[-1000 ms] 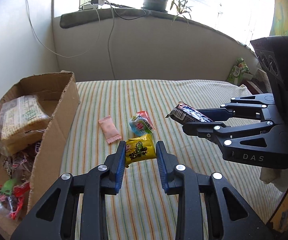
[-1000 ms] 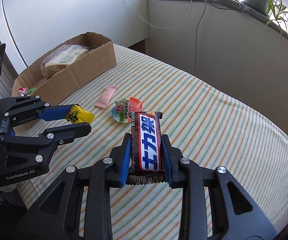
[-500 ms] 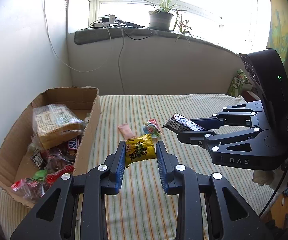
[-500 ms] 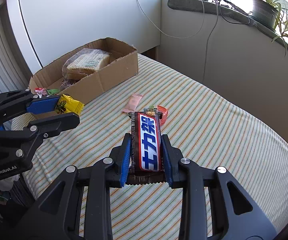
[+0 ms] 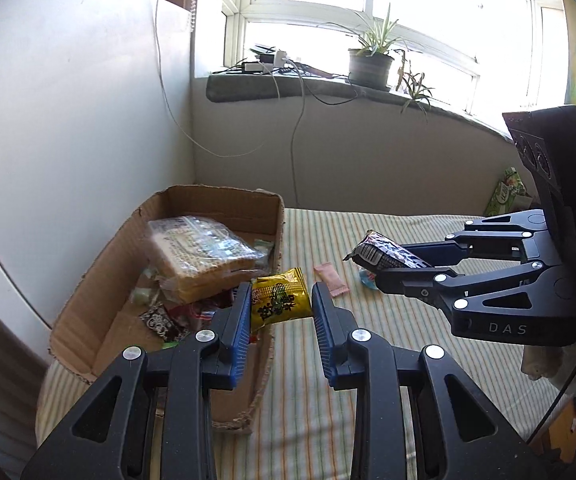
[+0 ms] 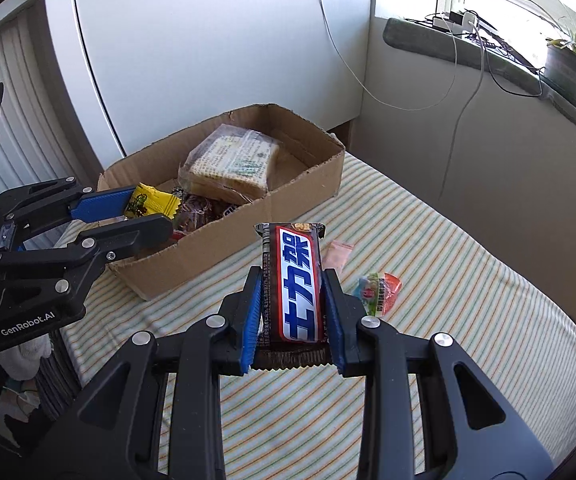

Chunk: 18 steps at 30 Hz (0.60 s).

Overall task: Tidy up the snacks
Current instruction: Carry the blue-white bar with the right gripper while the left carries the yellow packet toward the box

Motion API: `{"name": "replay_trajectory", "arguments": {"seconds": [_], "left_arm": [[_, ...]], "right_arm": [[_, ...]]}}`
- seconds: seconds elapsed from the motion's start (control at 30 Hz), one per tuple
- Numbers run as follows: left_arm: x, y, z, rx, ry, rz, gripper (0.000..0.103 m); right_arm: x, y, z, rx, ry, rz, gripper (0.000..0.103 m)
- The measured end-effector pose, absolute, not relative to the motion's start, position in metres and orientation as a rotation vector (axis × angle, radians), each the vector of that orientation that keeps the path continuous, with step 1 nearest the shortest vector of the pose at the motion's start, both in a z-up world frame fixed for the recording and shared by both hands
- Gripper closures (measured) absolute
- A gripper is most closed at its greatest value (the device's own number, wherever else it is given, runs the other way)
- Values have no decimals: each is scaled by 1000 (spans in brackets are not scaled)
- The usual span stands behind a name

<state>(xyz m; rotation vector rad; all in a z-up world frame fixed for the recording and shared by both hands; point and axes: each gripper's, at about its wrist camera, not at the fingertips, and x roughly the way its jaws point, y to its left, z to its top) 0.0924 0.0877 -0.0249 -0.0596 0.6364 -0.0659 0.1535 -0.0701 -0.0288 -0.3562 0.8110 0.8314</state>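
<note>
Snacks held: yellow packet (image 5: pixel 280 299) clamped in left hand-held gripper (image 5: pixel 279 312) over cardboard box (image 6: pixel 247 216) corner; chocolate bar (image 6: pixel 292 284) clamped in right hand-held gripper (image 6: pixel 292 312).
Loose on striped bed (image 6: pixel 468 280): pink sachet (image 5: pixel 331 283), round jelly cup (image 6: pixel 378 291).
Box: wrapped bread (image 6: pixel 233 164), small sweets.

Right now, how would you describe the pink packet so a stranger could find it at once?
Start at the cardboard box on the striped cloth. Beside it, two loose snacks lie on the cloth. The pink packet is the flat, plain one nearer the box; its neighbour, the round jelly cup, is multicoloured.
</note>
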Motion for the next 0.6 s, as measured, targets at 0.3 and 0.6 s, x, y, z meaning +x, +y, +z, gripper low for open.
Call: {"name": "replay_trajectory", "arguments": {"seconds": [0.3,0.6], "left_arm": [[87,128,-23,-72,630,24,75],[90,157,-25,-93,633,73,75]], "right_arm": [[152,-23,-23,-379,792,898,73],[153,15,-24,-397,790,944,73]]}}
